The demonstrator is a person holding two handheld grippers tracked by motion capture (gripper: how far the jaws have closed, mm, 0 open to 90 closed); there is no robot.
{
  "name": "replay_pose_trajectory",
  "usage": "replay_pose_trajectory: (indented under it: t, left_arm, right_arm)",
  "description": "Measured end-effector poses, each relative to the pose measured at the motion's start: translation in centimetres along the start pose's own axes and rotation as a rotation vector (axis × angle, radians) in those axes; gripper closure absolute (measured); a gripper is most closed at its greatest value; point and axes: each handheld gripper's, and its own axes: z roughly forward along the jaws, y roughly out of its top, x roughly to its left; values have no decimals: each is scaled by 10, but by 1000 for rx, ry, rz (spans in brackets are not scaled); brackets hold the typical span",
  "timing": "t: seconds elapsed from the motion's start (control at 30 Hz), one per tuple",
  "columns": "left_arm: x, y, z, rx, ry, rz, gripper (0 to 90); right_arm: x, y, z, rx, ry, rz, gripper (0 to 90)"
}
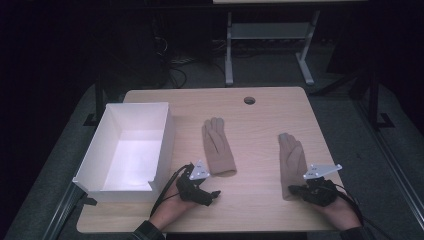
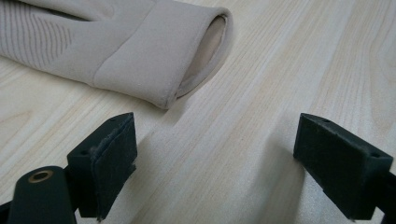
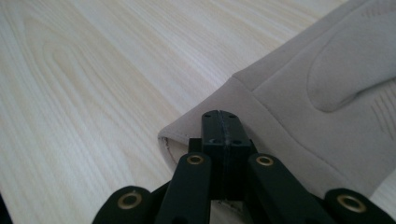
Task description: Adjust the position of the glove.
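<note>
Two beige gloves lie flat on the wooden table, fingers pointing away from me. The left glove rests mid-table, and its open cuff is just ahead of my left gripper. That left gripper is open, jaws wide apart over bare wood with nothing between them. The right glove lies nearer the right edge. My right gripper is at its cuff. Its jaws are pressed together on top of the cuff. I cannot tell whether any fabric is pinched.
An empty white open box stands at the table's left side, close to my left hand. A round cable hole is near the far edge. Beyond the table are a metal table frame and cables on the dark floor.
</note>
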Motion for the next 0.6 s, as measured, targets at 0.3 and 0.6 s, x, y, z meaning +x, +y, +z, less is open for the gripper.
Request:
replay_pose_trajectory:
  t: [0.3, 0.6]
  left_arm:
    - [1, 0, 0, -1, 3, 10, 127]
    - [0, 0, 0, -4, 1, 3, 127]
  right_arm:
    - [-9, 10, -8, -45, -37, 9, 900]
    - [-33, 30, -2, -82, -87, 49, 900]
